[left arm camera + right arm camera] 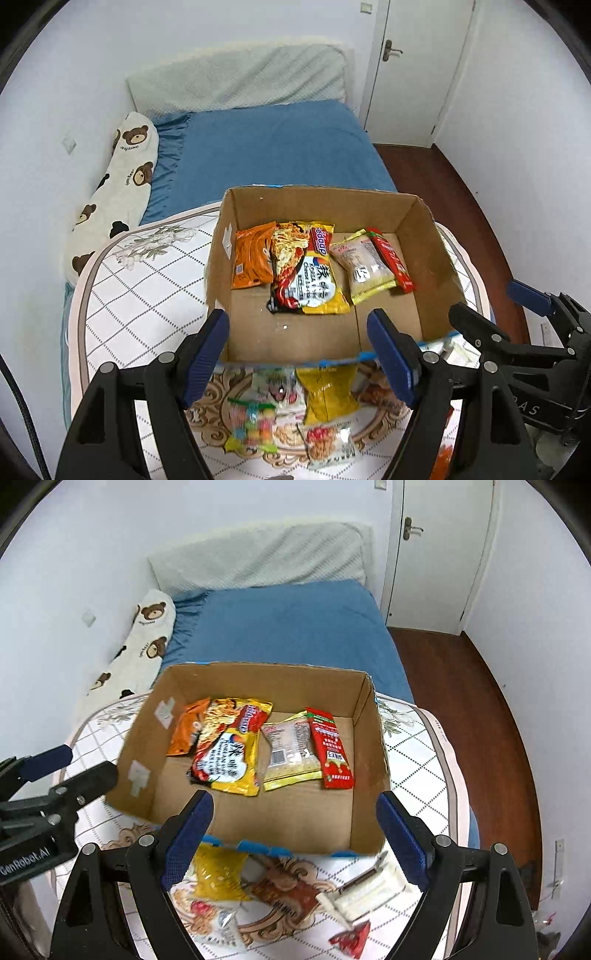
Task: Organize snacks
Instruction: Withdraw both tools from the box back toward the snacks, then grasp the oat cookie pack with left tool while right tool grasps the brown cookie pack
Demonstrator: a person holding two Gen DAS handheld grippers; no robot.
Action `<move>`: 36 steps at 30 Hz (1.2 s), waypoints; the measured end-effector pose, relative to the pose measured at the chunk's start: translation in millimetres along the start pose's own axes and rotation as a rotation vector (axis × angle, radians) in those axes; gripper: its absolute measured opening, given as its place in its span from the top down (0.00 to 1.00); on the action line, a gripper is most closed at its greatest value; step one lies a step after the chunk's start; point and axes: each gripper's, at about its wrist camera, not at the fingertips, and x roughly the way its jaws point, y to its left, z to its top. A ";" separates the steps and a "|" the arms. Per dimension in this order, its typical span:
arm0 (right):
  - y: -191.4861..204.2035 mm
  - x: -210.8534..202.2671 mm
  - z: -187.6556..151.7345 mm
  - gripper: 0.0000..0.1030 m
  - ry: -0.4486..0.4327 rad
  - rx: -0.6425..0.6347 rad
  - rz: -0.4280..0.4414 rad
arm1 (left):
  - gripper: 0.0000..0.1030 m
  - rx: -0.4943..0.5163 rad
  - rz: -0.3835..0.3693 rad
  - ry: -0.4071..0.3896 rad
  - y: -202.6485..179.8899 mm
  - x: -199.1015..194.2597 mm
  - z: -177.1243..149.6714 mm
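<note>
Room: white walls, a white door (413, 66), dark wood floor (461, 701) at the right.
Surface: a bed (280, 147) with a blue sheet; a white quilted mat (140, 288) with a grid pattern lies on its near end; a bear-print pillow (122, 184) runs along the left wall.
Box: an open cardboard box (424, 229) sits on the mat.
In box: orange packet (251, 258), yellow noodle pack (306, 269), clear pack (365, 266) and red bar (391, 260), side by side along the far half.
Loose snacks: on the mat just before the box, a candy bag (253, 424), yellow bag (328, 395), brown packet (284, 890) and white pack (365, 890).
Left claw (299, 354): apart, empty, above the box's near edge.
Right claw (295, 830): apart, empty, above the same edge.
</note>
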 end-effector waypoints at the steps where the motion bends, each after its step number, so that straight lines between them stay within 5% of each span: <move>1: 1.1 -6.1 -5.3 0.11 0.000 0.007 0.008 | 0.26 -0.001 0.000 -0.002 0.2 -3.2 -3.9; 6: 1.6 -15.2 -39.1 0.11 0.038 0.062 0.054 | 0.26 -0.041 -0.011 0.028 8.1 -12.7 -37.7; 10: -11.0 2.5 -76.9 0.11 0.117 0.146 0.089 | 0.26 -0.092 -0.020 0.125 13.2 6.4 -80.6; 18: -39.5 49.7 -128.7 0.15 0.235 0.192 0.106 | 0.26 -0.151 -0.115 0.507 -9.1 122.5 -163.9; 20: -39.6 63.8 -130.6 0.31 0.252 0.138 0.110 | 0.26 -0.144 -0.136 0.567 -17.9 147.1 -170.8; 23: -32.4 84.4 -127.9 0.31 0.286 0.023 0.107 | 0.26 -0.123 -0.121 0.615 -30.3 179.3 -177.8; 27: -13.0 117.6 -120.4 0.31 0.347 -0.184 0.087 | 0.43 -0.149 -0.096 0.579 -25.2 181.7 -182.3; 36: 28.9 184.7 -124.9 0.31 0.463 -0.536 0.099 | 0.44 -0.193 -0.057 0.581 4.7 166.2 -208.7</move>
